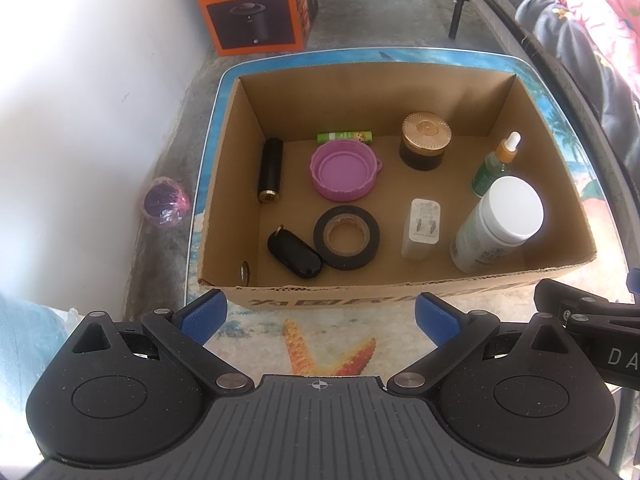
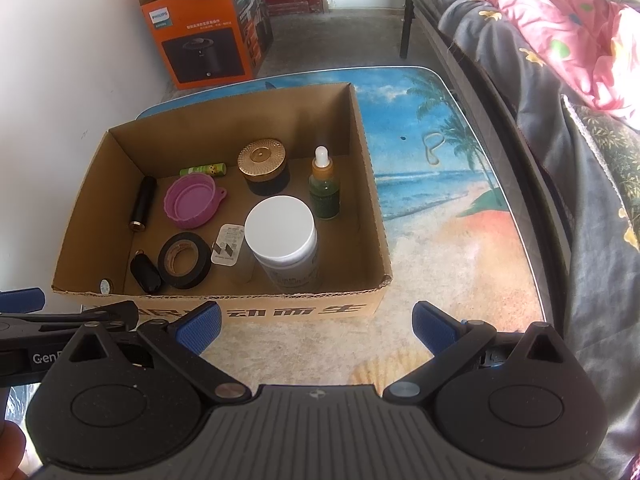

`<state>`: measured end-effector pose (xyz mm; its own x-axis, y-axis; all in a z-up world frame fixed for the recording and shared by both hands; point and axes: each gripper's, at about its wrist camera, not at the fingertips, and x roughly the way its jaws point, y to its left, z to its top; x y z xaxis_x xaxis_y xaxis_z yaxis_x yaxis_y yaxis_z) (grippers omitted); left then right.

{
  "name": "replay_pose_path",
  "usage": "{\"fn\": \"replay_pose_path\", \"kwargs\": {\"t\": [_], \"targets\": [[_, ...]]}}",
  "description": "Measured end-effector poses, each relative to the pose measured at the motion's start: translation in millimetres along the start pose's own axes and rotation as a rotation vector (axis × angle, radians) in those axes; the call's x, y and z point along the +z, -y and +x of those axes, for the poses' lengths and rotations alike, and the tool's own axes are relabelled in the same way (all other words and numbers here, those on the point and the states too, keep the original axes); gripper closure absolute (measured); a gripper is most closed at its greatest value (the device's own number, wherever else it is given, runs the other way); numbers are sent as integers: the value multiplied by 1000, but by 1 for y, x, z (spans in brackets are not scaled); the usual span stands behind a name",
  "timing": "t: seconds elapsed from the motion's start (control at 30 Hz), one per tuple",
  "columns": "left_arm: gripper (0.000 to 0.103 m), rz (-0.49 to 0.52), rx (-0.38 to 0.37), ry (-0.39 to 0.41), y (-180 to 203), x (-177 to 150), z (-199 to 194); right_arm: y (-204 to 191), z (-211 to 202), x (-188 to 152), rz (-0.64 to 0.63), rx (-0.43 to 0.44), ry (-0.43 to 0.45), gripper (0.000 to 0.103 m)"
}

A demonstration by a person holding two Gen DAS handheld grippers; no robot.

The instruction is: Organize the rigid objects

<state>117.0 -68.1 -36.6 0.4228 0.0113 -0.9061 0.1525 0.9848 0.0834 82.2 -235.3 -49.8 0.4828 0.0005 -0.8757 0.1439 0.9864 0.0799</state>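
Both tools are spread wide and holding nothing, left tool [image 1: 320, 312] and right tool [image 2: 316, 320] hovering over the counter's [image 2: 460, 240] near edge, just short of the open brown cardboard box [image 1: 400, 286] where everything sits. Near wall: black key fob [image 1: 294, 254] and black tape roll [image 1: 346, 237], both light, pinch the roll's rim. The white-capped plastic bottle [image 1: 496, 224] looks slick, take it by the body. Further back, the gold-lidded dark jar [image 1: 426, 146] may be glass, so go gently

"PHILIPS" on orange carton [image 1: 256, 4]
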Motion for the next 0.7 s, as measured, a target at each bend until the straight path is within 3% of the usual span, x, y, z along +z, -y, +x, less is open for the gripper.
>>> {"fn": "replay_pose_path", "kwargs": {"t": [0.7], "targets": [[2, 0, 1, 0, 0, -2, -1, 1, -1, -1, 5, -3, 0, 0]]}}
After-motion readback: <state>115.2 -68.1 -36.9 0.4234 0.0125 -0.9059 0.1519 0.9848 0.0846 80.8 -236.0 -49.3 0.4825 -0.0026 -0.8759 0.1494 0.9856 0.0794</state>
